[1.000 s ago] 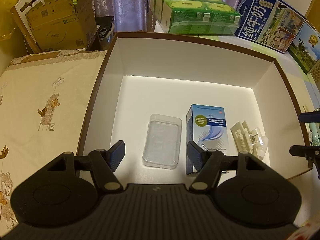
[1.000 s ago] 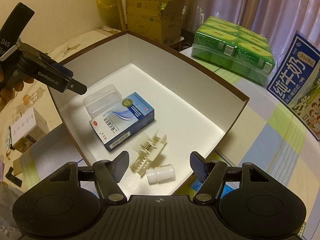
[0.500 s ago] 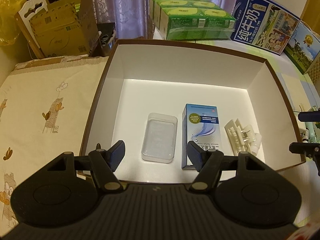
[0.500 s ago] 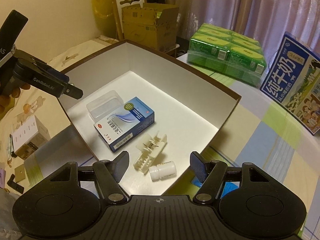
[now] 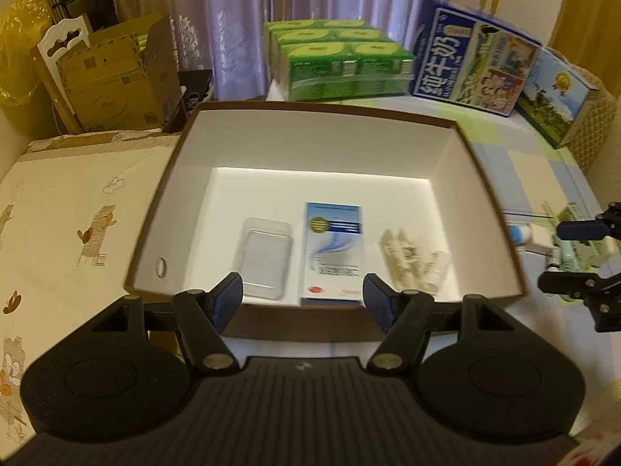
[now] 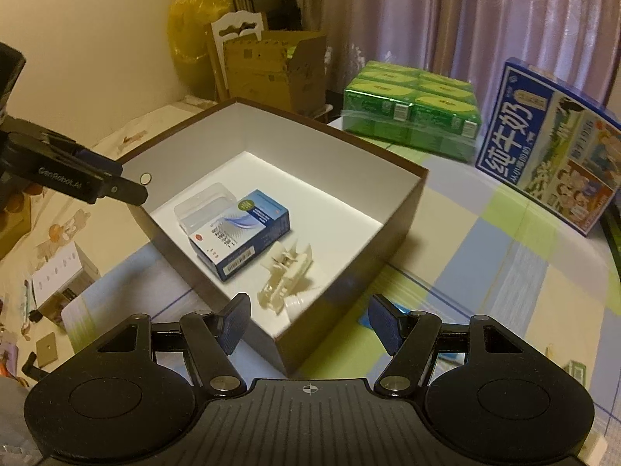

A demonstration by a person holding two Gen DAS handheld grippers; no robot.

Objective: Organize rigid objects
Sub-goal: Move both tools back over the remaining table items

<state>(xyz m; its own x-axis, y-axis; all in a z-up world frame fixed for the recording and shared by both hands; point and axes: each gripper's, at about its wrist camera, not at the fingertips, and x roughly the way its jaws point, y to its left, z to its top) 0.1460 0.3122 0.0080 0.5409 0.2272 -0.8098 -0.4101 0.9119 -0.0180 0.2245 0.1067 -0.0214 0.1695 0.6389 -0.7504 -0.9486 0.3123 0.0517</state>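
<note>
Left wrist view looks down into a brown-sided box (image 5: 500, 233) with a white floor, where four things lie in a row just ahead of the fingertips: a clear plastic case (image 5: 266, 258), a blue medicine carton (image 5: 333, 252), a cream plastic clip (image 5: 403, 264) and a small white bottle (image 5: 438, 268) touching the clip. Beyond them, most of the box floor is bare up to the far wall. The near rim runs just under the left gripper (image 5: 303, 298), whose fingers stand apart with nothing between them, above that rim. Right wrist view shows the right gripper (image 6: 308, 322) above the box's near corner, its fingers likewise spread and gripping nothing; one pad is over the floor beside the clip, the other outside over the checked tablecloth (image 6: 485, 272). Green drink packs (image 6: 411, 110) and a blue milk carton case (image 6: 551, 147) stand well beyond the box.
</note>
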